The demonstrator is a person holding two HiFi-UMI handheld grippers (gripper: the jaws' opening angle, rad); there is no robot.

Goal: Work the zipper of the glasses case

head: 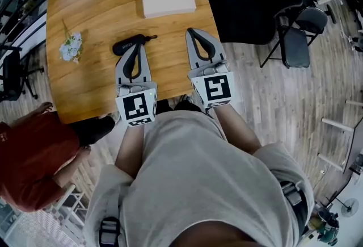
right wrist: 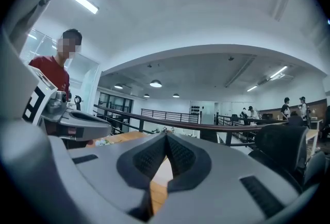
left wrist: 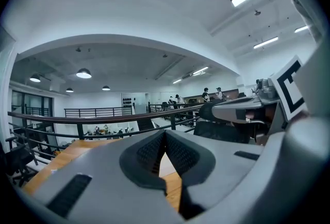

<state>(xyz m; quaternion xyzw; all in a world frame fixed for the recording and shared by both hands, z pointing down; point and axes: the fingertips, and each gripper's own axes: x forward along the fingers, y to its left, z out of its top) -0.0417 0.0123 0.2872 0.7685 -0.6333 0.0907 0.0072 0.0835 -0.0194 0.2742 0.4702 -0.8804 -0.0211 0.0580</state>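
Shirt (head: 193, 172) fills the near frame, both grippers held out over table (head: 85, 87). Left gripper (head: 138, 47): jaws pressed together, nothing between. Right gripper (head: 190, 30): same, tips meeting on nothing. Case (head: 123, 46) lies on the wood, pull (head: 151, 37) toward the right, partly under the left gripper's tip in head view; contact unclear. Neither gripper view shows it, both look level across the room. Risk: descending closed would shove the case instead of pinching the pull. Unbraced, it probably slides on smooth wood.
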